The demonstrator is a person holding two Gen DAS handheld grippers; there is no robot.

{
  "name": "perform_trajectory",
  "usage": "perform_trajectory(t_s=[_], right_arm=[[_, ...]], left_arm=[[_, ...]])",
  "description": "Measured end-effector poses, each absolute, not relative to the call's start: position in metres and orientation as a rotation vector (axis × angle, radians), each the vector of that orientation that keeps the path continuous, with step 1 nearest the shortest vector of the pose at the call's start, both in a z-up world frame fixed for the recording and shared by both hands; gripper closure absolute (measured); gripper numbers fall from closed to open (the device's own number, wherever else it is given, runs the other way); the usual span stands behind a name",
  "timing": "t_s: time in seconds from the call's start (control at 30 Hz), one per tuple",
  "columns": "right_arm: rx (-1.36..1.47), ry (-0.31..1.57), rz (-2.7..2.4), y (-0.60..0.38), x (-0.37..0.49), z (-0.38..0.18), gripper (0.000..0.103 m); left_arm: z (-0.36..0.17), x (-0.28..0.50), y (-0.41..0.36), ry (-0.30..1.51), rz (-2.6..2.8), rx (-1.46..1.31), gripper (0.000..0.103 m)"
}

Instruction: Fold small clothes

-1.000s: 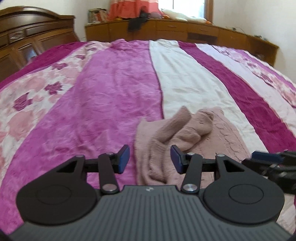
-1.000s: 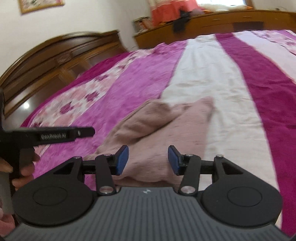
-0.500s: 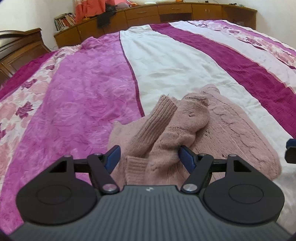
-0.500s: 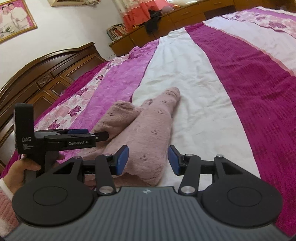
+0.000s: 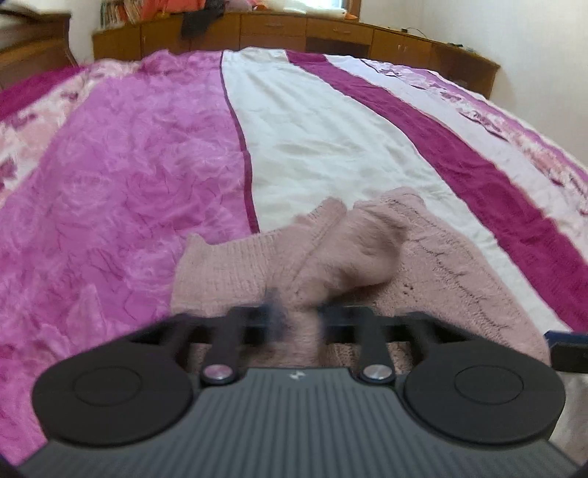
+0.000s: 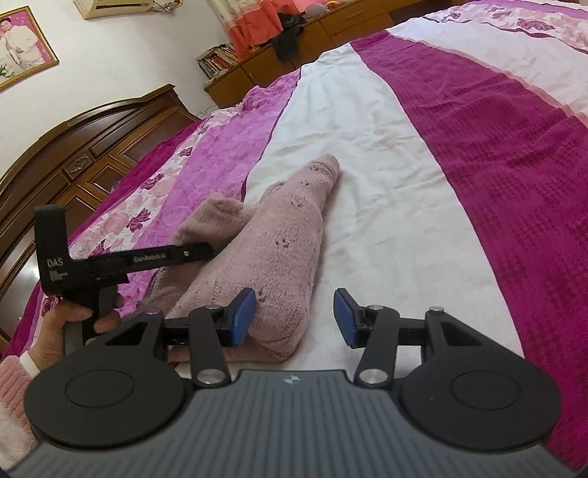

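A dusty-pink knit sweater (image 5: 452,264) lies bunched on the striped bedspread (image 5: 139,176). In the blurred left wrist view a folded sleeve (image 5: 352,253) rises just ahead of my left gripper (image 5: 297,312), whose jaws stand close together with pink knit pinched between them. In the right wrist view the same sweater (image 6: 279,253) runs away from me. My right gripper (image 6: 294,318) is open at its near end, the left blue pad (image 6: 242,316) against the knit and the right pad over white cloth. The left gripper (image 6: 183,253) reaches in from the left, held by a hand (image 6: 70,323).
The bedspread (image 6: 496,154) has wide magenta, white and floral stripes and spreads far beyond the sweater. A dark wooden headboard (image 6: 73,158) stands at the left. Low wooden cabinets (image 5: 330,33) with books and clothes line the far wall.
My left gripper's jaws were spread wide around the sleeve and have closed on the knit. The right gripper has pulled back and lifted a little, staying open.
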State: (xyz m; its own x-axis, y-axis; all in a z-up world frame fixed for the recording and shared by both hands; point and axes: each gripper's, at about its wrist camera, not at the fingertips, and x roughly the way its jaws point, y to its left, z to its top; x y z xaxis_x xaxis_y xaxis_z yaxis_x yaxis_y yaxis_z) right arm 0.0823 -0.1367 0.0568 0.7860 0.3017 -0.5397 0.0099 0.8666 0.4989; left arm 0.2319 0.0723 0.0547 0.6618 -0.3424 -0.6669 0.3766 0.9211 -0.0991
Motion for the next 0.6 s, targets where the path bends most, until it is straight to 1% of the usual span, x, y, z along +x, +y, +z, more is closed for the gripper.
perform_trajectory(t_s=[0.13,0.27,0.33,0.37,0.47,0.5,0.57,0.6], right_arm=[[0.488,0.642,0.167,-0.133,0.083,0.061,0.048],[0.473,0.635,0.189,-0.128,0.087,0.062,0.048],[0.467,0.639,0.197,-0.123,0.09,0.061,0.048],[0.464,0.641,0.2,-0.121,0.091,0.06,0.048],[0.449,0.643,0.205,-0.117,0.094,0.059,0.048],[0.444,0.641,0.205,-0.116,0.095,0.06,0.048],[0.442,0.638,0.204,-0.115,0.095,0.06,0.048],[0.443,0.636,0.205,-0.115,0.095,0.061,0.048]], left_arm=[[0.07,0.227,0.089,0.683,-0.349,-0.027,0.085],[0.064,0.239,0.119,0.718,-0.234,-0.129,0.085],[0.053,0.244,0.127,0.756,-0.222,-0.148,0.083],[0.047,0.246,0.129,0.779,-0.222,-0.157,0.079],[0.047,0.244,0.132,0.773,-0.213,-0.196,0.07],[0.049,0.243,0.132,0.775,-0.211,-0.211,0.062],[0.051,0.243,0.135,0.791,-0.196,-0.233,0.054],[0.052,0.241,0.137,0.798,-0.19,-0.242,0.053]])
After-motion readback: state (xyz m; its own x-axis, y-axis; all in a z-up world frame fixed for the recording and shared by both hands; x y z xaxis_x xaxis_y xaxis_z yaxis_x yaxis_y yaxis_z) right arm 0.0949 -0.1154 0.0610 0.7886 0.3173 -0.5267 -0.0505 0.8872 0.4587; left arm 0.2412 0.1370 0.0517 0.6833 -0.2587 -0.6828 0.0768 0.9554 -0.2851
